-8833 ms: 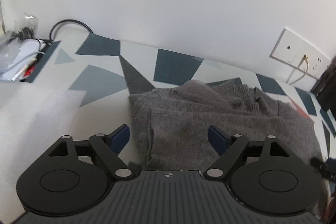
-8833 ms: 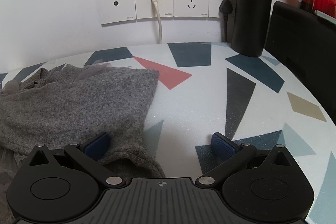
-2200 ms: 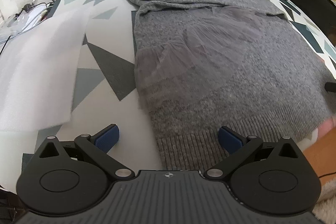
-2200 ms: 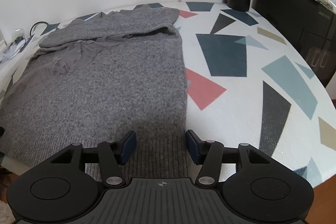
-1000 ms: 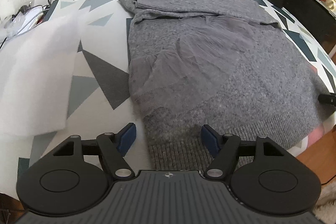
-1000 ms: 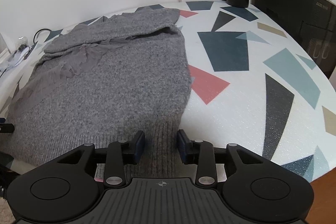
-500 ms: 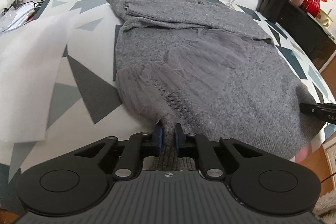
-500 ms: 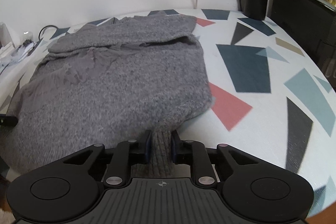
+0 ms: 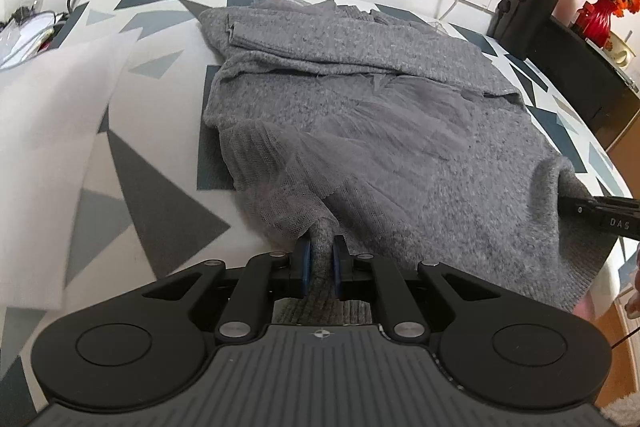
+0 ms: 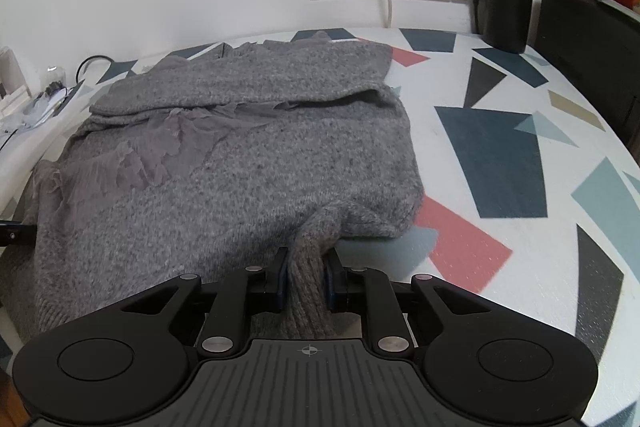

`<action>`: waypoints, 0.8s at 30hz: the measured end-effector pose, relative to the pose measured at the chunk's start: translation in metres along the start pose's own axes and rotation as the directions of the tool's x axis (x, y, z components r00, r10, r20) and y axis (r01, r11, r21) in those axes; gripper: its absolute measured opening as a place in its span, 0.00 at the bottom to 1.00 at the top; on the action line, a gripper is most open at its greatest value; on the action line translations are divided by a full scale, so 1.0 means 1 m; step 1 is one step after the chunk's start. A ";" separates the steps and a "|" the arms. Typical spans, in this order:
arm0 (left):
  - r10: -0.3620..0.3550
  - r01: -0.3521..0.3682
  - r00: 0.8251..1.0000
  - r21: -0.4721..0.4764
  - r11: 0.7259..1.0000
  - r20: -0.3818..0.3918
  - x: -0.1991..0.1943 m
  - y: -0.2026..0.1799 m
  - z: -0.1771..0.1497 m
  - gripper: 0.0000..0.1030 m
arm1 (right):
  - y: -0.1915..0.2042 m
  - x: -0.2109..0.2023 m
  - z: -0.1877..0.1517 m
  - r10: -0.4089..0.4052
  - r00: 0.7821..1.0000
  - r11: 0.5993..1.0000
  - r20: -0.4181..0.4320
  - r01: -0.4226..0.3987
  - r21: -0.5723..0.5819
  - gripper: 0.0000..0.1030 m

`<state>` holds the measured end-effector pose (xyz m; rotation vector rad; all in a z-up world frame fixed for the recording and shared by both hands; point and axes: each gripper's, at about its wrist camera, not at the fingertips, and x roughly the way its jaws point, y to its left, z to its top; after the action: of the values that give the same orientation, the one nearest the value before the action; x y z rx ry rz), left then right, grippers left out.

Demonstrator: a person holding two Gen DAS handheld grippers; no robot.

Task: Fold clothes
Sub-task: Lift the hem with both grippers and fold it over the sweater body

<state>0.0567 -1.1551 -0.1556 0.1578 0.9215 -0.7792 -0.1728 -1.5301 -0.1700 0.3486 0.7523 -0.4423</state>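
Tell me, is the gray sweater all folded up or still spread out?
Mostly spread out. The gray sweater lies flat across the table, only its far part doubled over, near hem pinched up.

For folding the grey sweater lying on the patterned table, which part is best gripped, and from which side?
Grip the ribbed hem of the grey sweater, coming in from the near table edge, one gripper at each bottom corner. The hem lies nearest and free at that edge, while the sleeves are already folded across the far end. The left gripper and right gripper are shut on it this way.
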 end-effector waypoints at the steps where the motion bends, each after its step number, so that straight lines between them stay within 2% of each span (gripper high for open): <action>1: 0.003 -0.003 1.000 0.003 1.000 0.003 0.002 -0.001 0.002 0.11 | 0.001 0.001 0.001 -0.001 1.000 1.000 0.002 0.001 -0.003 0.15; 13: -0.011 0.011 1.000 0.011 1.000 0.007 0.012 0.000 0.012 0.14 | 0.001 0.007 0.004 0.007 1.000 1.000 0.018 -0.007 0.013 0.15; 20: -0.020 0.020 1.000 0.001 1.000 0.012 0.009 0.002 0.009 0.10 | -0.003 0.004 0.006 0.015 1.000 0.996 -0.014 -0.014 0.086 0.14; 24: -0.033 0.033 0.999 -0.023 0.999 0.012 -0.004 0.012 -0.004 0.10 | -0.007 -0.007 -0.004 0.038 0.999 0.990 -0.027 -0.034 0.139 0.12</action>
<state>0.0612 -1.1428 -0.1574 0.1173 0.9235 -0.7987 -0.1831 -1.5326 -0.1690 0.4987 0.7445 -0.4577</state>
